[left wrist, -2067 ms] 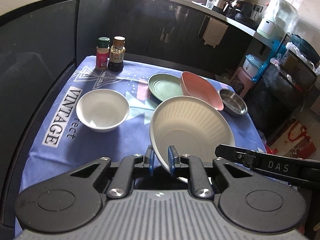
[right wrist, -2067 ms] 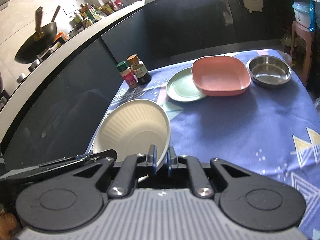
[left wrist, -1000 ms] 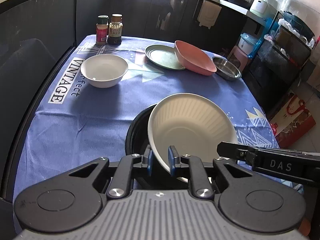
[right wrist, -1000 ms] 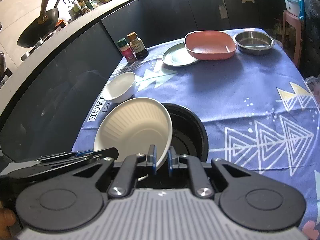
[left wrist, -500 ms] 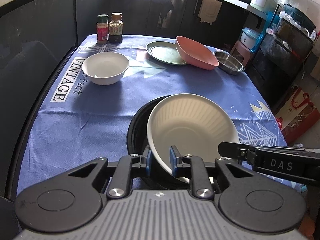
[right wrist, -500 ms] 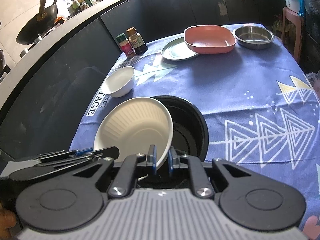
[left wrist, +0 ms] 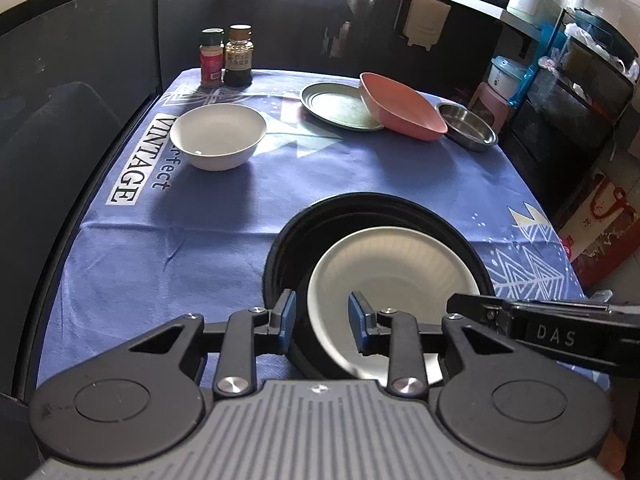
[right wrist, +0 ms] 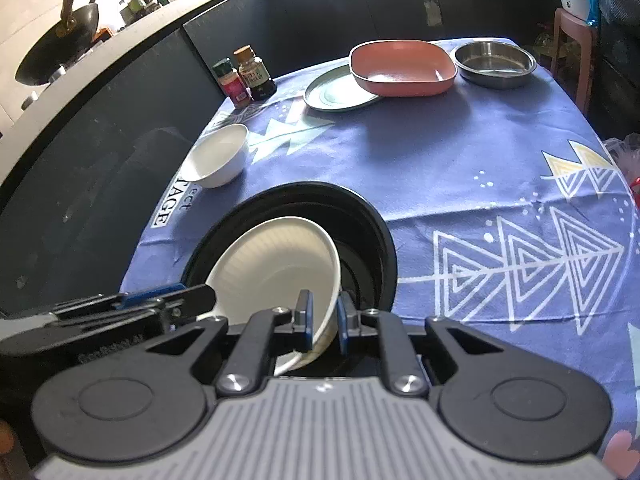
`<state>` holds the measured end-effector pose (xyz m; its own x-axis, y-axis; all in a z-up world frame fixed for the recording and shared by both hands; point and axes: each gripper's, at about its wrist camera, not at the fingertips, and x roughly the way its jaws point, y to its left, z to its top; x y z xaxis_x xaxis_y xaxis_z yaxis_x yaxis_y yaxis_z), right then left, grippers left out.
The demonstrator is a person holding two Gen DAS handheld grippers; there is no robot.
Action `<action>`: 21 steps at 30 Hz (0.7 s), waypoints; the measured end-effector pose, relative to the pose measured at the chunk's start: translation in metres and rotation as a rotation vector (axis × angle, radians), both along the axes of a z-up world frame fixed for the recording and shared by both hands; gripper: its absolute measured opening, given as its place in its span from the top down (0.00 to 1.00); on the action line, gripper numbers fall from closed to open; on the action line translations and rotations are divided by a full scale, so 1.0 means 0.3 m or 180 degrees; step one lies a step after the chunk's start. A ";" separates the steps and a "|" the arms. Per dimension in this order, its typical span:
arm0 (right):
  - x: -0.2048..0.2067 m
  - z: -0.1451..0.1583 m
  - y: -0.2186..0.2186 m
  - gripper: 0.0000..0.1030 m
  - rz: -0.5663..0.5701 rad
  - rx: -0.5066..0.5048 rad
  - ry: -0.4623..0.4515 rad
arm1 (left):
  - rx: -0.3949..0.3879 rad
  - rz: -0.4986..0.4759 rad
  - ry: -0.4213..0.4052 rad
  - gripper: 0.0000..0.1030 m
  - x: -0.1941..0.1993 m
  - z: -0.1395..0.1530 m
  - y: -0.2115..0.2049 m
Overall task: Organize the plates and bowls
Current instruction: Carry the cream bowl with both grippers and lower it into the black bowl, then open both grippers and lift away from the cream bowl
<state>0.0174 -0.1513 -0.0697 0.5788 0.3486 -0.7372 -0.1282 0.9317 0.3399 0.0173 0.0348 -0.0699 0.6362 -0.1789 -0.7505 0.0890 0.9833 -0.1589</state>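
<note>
near the six o'clock edge of the worktop [left wrist: 132, 264], covered by a blue patterned cloth, a ribbed cream bowl [left wrist: 392, 268] sits tilted inside a wide black bowl [left wrist: 280, 252], its rim leaning toward the near side of that black bowl. the left gripper [left wrist: 322, 322] has just been opening its jaws; the two blue pads now stand apart on either side of the cream bowl's near rim, and neither looks to be pressing on it. the right gripper [right wrist: 322, 322] has its jaws drawn in close around the cream bowl's rim at about five o'clock of the bowl, one pad inside and one outside, still pinching the wall between them. in the right wrist view the left gripper's dark fingers reach in from nine o'clock to the bowl's edge. at about ten o'clock from the black bowl a small white bowl [left wrist: 218, 136] stands alone beside the printed word on the cloth. toward twelve o'clock lie a pale green plate [left wrist: 332, 106], a pink square dish [left wrist: 400, 106] resting partly over the plate's edge, and a steel bowl [left wrist: 468, 132] just beside the pink dish. two spice bottles [left wrist: 226, 56] stand side by side at the far eleven o'clock corner.
</note>
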 end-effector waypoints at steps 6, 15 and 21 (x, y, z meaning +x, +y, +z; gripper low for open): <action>0.007 0.004 -0.008 0.58 -0.0048 -0.0042 -0.0013 | -0.0028 0.0067 -0.0004 0.74 0.001 0.004 0.021; 0.003 0.049 -0.045 0.37 -0.0183 -0.0093 -0.0227 | -0.0131 0.0223 -0.0129 0.68 0.005 0.047 0.077; 0.030 0.064 -0.036 0.37 -0.0138 -0.0058 -0.0242 | -0.0154 0.0415 -0.0146 0.67 0.032 0.055 0.135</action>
